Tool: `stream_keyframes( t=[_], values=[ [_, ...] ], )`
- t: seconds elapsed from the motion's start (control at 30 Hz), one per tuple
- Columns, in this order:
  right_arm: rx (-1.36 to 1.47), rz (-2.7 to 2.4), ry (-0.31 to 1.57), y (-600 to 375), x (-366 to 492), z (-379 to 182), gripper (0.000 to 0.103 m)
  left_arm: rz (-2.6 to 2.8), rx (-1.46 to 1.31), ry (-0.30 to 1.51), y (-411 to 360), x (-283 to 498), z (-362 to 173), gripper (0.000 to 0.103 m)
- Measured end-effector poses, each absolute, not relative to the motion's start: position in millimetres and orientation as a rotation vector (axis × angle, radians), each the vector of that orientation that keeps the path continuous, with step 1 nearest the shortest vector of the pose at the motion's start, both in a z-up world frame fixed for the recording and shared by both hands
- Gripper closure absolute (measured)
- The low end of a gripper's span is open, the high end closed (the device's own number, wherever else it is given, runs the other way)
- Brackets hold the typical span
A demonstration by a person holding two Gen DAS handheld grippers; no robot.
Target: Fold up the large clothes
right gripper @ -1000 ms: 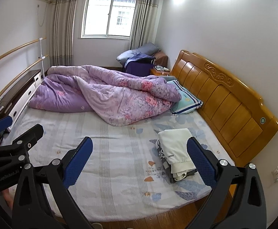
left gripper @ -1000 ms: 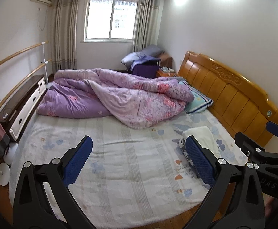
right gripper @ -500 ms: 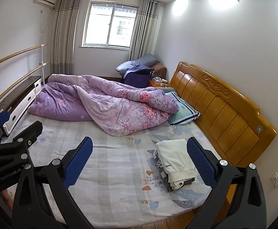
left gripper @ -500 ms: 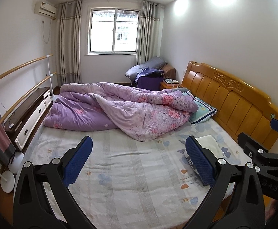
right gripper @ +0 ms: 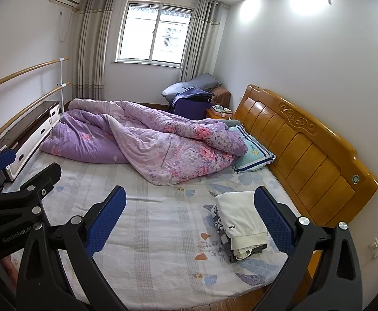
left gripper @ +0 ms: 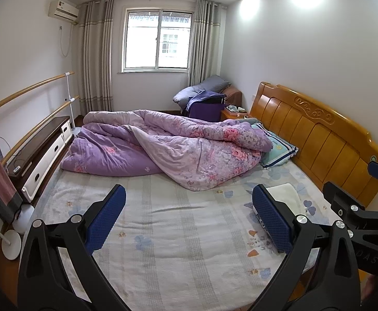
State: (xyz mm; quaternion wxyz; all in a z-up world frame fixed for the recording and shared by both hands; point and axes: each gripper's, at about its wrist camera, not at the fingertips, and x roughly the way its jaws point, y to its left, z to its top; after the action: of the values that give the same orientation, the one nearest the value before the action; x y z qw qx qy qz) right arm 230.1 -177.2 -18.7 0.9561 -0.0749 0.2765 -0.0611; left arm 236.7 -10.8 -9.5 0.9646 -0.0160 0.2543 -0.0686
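Folded clothes (right gripper: 240,223) sit lower in view; both claws raised, open.

— How is the room lit?
— Daylight is admitted through the window (left gripper: 157,42), which is overexposed; two ceiling-light patches glare on the wall (right gripper: 305,51).
— And sharpness?
— Focus is held throughout; edges are bent and vignetted.

Left gripper (left gripper: 189,217) and right gripper (right gripper: 190,217): black angular frames, blue textured pads (right gripper: 105,220), silver screws, white lettering.
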Motion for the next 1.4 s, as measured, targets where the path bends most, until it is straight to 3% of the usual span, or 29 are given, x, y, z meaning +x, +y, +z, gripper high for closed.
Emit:
stream_keyframes(
  t=[1.4],
  values=[
    [-0.151, -0.111, 0.586, -183, 244, -30, 0.008, -0.131, -0.026, 0.531, -10, 244, -15, 0.005]
  ],
)
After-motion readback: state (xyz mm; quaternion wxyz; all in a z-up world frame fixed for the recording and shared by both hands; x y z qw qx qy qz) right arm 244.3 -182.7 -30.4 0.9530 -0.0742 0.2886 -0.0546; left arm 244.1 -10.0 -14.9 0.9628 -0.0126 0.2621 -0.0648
